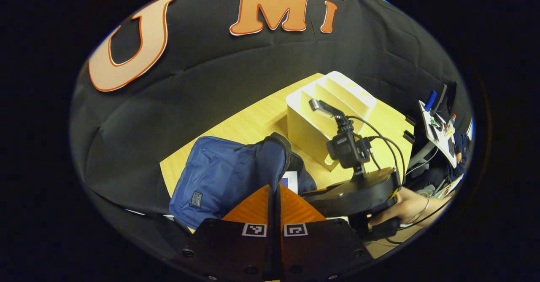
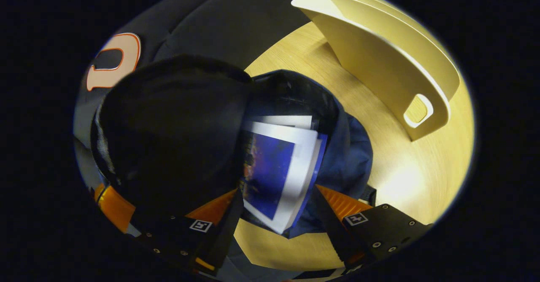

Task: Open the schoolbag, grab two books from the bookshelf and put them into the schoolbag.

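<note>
The blue schoolbag (image 1: 223,168) lies on the wooden table, its opening rim lifted up. My left gripper (image 1: 274,193) is shut on that rim. In the right gripper view the bag's mouth (image 2: 350,155) gapes, with a blue-covered book (image 2: 270,168) sticking out of it and a second white-edged book (image 2: 287,121) behind it. My right gripper (image 2: 276,206) is open, one finger on either side of the blue book. The left gripper's dark body (image 2: 168,134) looms close on the left. The cream bookshelf (image 1: 320,117) (image 2: 379,54) stands behind the bag.
A hand (image 1: 405,206) holds the right gripper's body (image 1: 354,189) beside the bag. A white board with pens and small tools (image 1: 438,130) sits off the table's right end. Bare tabletop (image 2: 413,176) lies between bag and shelf.
</note>
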